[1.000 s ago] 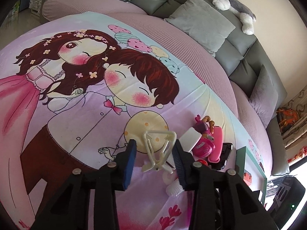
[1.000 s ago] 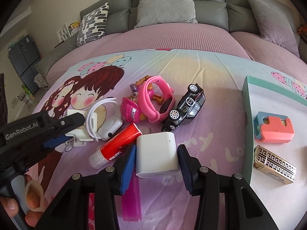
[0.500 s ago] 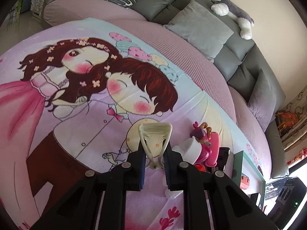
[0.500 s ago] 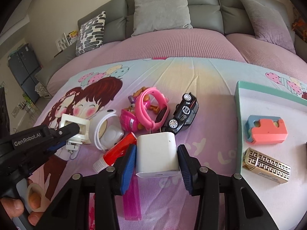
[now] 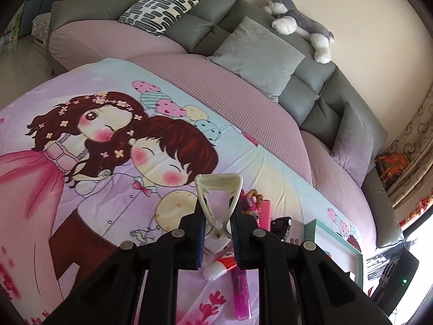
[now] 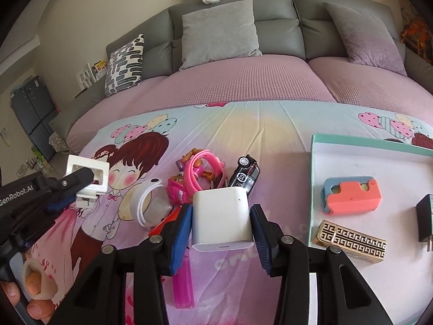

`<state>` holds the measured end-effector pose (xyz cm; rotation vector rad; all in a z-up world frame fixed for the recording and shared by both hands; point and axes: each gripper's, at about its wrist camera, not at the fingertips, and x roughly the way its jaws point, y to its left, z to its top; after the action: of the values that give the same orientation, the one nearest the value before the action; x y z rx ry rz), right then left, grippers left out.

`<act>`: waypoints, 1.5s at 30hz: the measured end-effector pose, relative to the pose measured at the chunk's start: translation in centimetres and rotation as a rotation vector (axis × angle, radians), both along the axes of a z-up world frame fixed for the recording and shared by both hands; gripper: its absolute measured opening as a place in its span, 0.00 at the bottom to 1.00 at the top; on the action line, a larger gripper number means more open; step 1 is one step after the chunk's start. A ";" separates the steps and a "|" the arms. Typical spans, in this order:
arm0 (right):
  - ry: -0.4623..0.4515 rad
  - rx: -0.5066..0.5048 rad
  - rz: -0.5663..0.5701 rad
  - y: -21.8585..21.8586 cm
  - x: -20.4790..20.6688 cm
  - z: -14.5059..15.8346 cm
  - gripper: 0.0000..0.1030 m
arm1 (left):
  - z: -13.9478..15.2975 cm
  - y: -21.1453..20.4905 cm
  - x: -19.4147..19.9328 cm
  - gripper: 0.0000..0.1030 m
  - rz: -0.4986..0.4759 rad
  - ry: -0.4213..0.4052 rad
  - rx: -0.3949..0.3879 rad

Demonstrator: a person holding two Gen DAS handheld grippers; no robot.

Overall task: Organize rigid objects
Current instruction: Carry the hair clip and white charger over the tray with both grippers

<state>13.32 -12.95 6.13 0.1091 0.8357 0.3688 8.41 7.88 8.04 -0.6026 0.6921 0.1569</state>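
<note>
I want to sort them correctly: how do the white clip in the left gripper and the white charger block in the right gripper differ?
The clip is an open, thin frame you can see through; the charger block is a solid box. The clip is cream-white and narrow, so the left gripper has its fingers nearly together; the block is wider and keeps the right gripper spread. Both are pale, rigid and held above the bedsheet.

We are seeing cream clip (image 5: 218, 195), white charger cube (image 6: 220, 216), pink watch (image 6: 201, 169), black toy car (image 6: 245, 174), magenta lighter (image 6: 184, 284), coral-and-blue block (image 6: 351, 195), gold fret-patterned box (image 6: 349, 241), teal-rimmed tray (image 6: 351, 140), cartoon-print pastel sheet (image 6: 270, 124).
</note>
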 end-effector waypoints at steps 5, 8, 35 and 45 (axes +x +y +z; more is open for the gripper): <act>-0.022 0.016 -0.034 -1.9 -0.2 1.0 0.45 | 0.6 -1.7 0.5 0.17 -0.036 -0.007 0.025; -0.031 0.021 -0.072 -3.4 -0.2 1.6 0.45 | 1.0 -2.9 0.8 0.17 -0.058 -0.013 0.045; 0.096 -0.040 -0.439 -18.1 -0.3 1.1 0.45 | -0.3 -19.8 4.2 0.17 -0.519 0.065 0.026; 0.110 -0.020 -0.433 -18.2 0.0 0.8 0.46 | -1.1 -21.0 4.4 0.17 -0.552 0.115 0.039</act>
<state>13.32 -31.19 6.93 0.2880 0.8980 -0.0536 12.78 -13.09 6.94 -0.3494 0.9401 -0.3098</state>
